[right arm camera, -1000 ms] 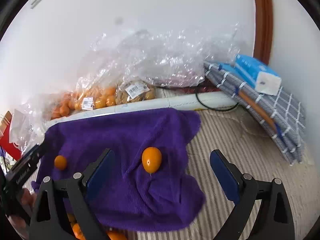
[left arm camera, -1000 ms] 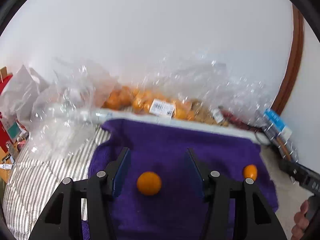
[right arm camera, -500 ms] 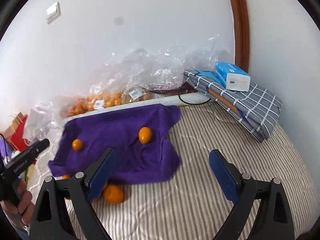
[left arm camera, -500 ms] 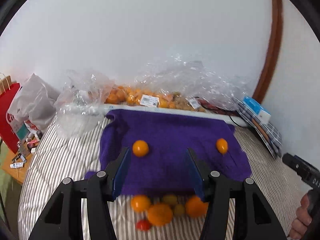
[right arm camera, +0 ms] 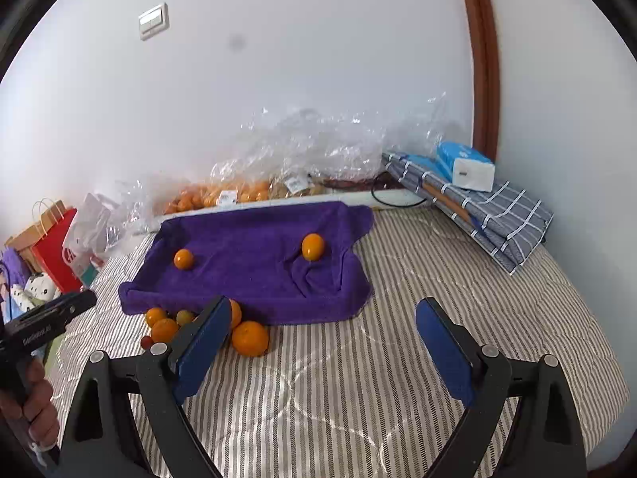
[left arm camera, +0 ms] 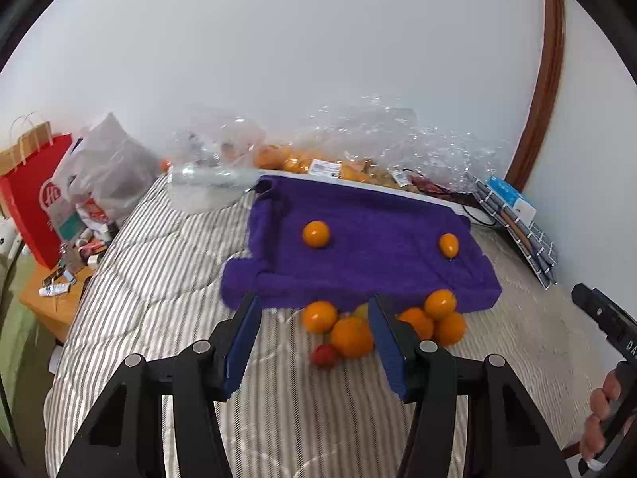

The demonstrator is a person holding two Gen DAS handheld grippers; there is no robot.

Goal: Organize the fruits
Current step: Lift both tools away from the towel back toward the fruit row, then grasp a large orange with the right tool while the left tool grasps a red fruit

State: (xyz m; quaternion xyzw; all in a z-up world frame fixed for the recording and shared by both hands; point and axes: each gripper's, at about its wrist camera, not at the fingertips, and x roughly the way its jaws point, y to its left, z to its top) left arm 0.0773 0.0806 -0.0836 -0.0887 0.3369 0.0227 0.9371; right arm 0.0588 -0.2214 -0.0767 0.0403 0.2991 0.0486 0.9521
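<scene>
A purple towel (left arm camera: 370, 239) (right arm camera: 247, 267) lies on the striped bed with two orange fruits on it: a round one (left arm camera: 315, 234) (right arm camera: 183, 259) and an oval one (left arm camera: 448, 245) (right arm camera: 312, 246). Along its near edge sits a heap of several oranges (left arm camera: 352, 336) (right arm camera: 250, 337), with a small red fruit (left arm camera: 323, 355) and a greenish one (right arm camera: 185, 316). My left gripper (left arm camera: 314, 338) hangs open over the bed before the heap, nothing between its blue pads. My right gripper (right arm camera: 322, 342) stands wide open over bare bedding to the right of the heap.
Clear plastic bags of oranges (left arm camera: 294, 161) (right arm camera: 223, 195) line the wall behind the towel. A folded checked cloth with a blue tissue pack (right arm camera: 466, 167) lies at the right. A red paper bag (left arm camera: 36, 207) and a cluttered side table (left arm camera: 59, 283) stand left of the bed.
Both grippers have drawn back from the towel, so the whole towel and the heap of fruit at its near edge have come into view. Neither gripper's jaws have changed.
</scene>
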